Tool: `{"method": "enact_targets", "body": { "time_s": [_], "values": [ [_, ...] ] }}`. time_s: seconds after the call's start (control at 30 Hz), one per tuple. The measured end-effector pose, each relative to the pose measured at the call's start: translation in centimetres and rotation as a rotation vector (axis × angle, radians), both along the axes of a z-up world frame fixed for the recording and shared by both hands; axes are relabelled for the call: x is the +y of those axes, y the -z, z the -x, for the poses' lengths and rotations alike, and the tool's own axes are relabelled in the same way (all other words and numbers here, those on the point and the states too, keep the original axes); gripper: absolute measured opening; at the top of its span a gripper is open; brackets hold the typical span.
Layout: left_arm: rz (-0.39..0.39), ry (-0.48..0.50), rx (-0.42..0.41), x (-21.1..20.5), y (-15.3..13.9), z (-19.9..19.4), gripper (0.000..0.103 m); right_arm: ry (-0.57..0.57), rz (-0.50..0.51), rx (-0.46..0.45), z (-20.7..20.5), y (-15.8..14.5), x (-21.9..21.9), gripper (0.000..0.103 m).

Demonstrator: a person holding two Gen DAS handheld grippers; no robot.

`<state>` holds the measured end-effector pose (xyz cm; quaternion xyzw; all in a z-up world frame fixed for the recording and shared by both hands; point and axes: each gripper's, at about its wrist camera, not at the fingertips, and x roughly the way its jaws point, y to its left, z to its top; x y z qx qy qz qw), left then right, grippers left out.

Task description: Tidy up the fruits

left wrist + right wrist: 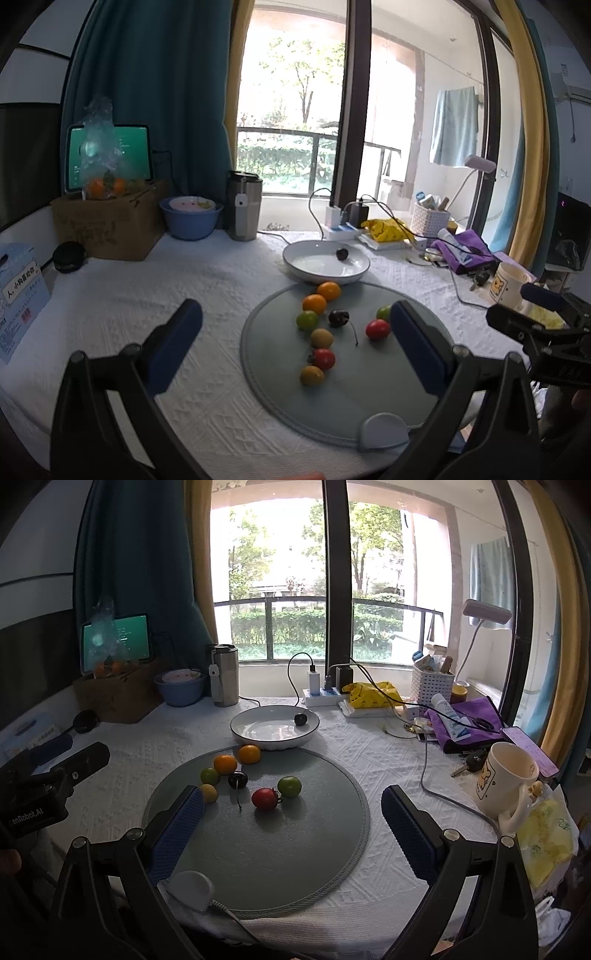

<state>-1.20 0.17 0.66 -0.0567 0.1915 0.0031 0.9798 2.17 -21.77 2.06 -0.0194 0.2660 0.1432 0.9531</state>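
Hovering wide open and empty over the near edge of the grey round mat (332, 402), the left tool (295, 347) frames most of the fruit between its blue pads. The right tool (291, 823), equally wide and empty, hangs above the same mat, with the red tomato (264, 798) and green tomato (289, 786) ahead between its fingers. Farther along lie a stemmed dark cherry (237, 779), then two orange fruits (236, 759) near the mat's far rim. Beyond, touching the mat's edge, the white plate (258, 734) on the table (147, 295) holds one dark cherry (300, 719).
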Motion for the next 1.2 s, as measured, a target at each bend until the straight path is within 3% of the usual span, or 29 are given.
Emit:
{"method": "enact_targets", "body": {
  "time_s": [1.2],
  "values": [
    [0.025,0.018,-0.007,0.23,-0.05,0.16,0.102,-0.021,-0.003,0.001,0.09,0.19,0.41,0.098]
  ]
}}
